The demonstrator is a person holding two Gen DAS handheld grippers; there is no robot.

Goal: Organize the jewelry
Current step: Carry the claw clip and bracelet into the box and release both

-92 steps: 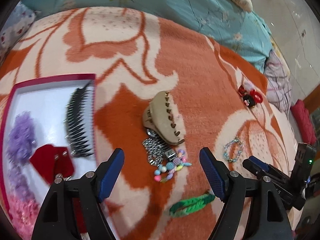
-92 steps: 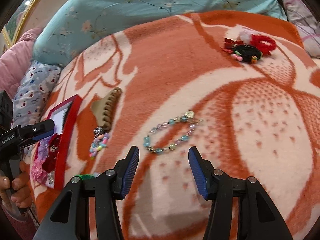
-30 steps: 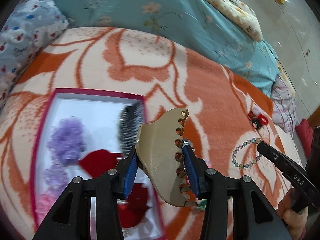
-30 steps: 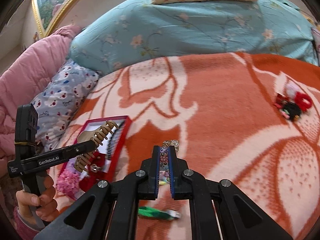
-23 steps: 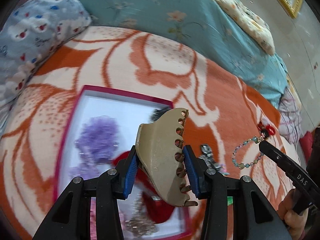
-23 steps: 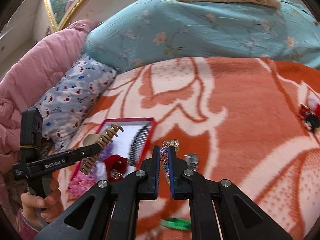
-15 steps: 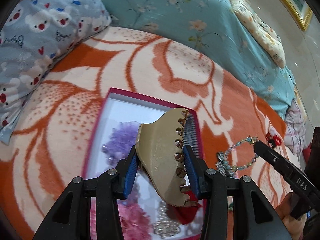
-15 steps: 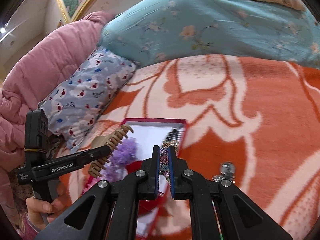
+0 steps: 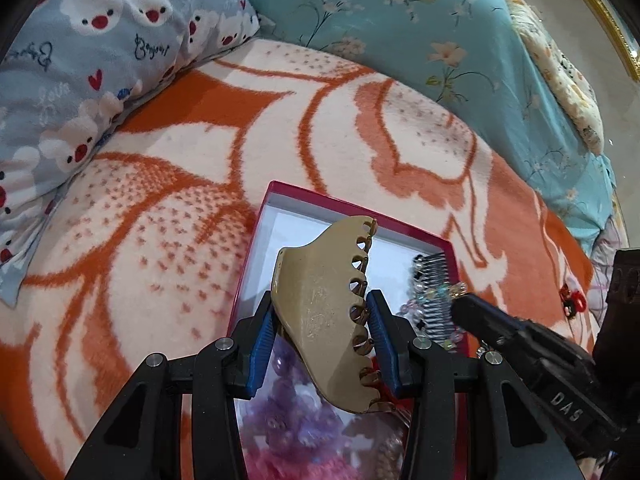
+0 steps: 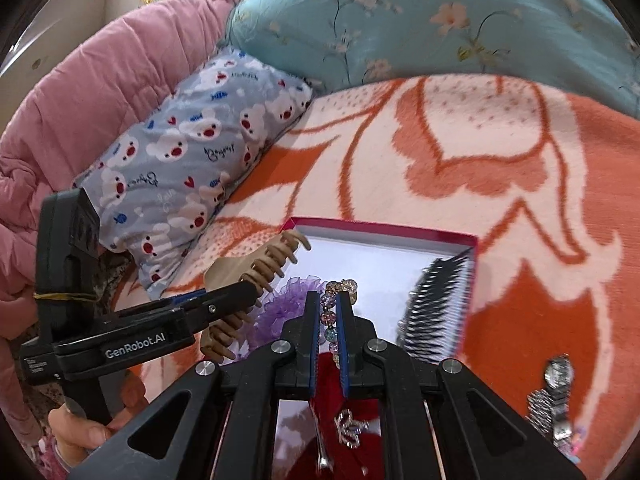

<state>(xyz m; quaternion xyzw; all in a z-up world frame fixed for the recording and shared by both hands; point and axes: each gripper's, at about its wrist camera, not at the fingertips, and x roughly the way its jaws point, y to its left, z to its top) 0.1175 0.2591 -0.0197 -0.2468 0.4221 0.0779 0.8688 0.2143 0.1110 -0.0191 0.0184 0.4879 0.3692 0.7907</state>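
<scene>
My left gripper [image 9: 320, 316] is shut on a beige claw hair clip [image 9: 324, 308] and holds it above the red-rimmed box [image 9: 280, 190]. The clip also shows in the right wrist view [image 10: 256, 268], over the box's left edge. My right gripper [image 10: 329, 312] is shut on a beaded bracelet [image 10: 330, 320] and holds it over the box [image 10: 384, 229]; its beads show in the left wrist view [image 9: 436, 294]. Inside the box lie a black comb [image 10: 436, 304], a purple scrunchie [image 10: 280, 308] and a red bow [image 10: 352, 432].
The box sits on an orange and cream blanket [image 9: 160, 220]. A bear-print pillow [image 9: 80, 40], a teal floral quilt [image 9: 440, 40] and a pink quilt [image 10: 80, 92] lie behind. A silver watch [image 10: 554, 396] lies right of the box. Red and black hair ties [image 9: 572, 300] lie far right.
Both grippers have moved left and forward, carrying the clip and the bracelet from beside the box to above it. The box now sits under both.
</scene>
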